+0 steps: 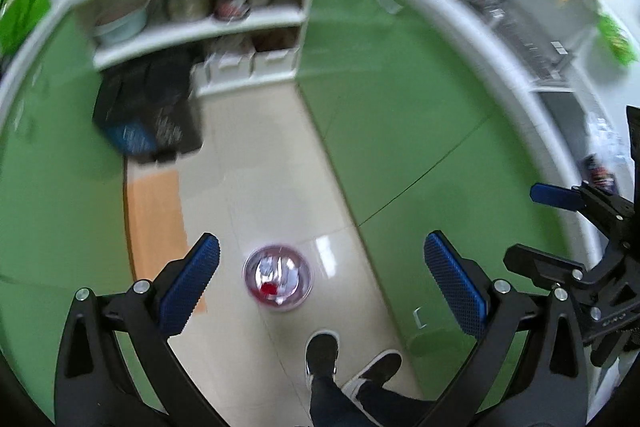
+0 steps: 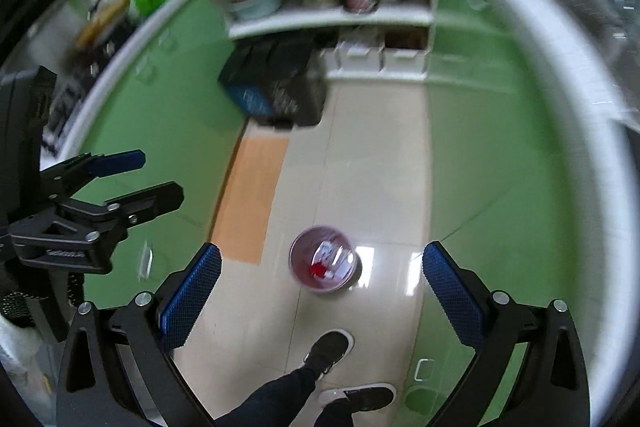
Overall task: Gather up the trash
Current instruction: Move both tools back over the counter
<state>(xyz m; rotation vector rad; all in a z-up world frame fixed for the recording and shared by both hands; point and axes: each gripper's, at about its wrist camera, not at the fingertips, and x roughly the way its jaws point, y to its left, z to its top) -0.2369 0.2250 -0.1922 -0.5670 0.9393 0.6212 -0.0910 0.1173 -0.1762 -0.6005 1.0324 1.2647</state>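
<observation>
Both claws gape wide above the trash bin (image 1: 278,281) on the floor (image 1: 248,187).

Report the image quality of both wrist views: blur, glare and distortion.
Left wrist view: motion blur smears the shelves and the trash bin, while the left gripper stays sharp; fisheye bends the counter edge into an arc. Right wrist view: the same blur on the shelves, white glare patches on the floor tiles beside the bin, right gripper crisp.
</observation>
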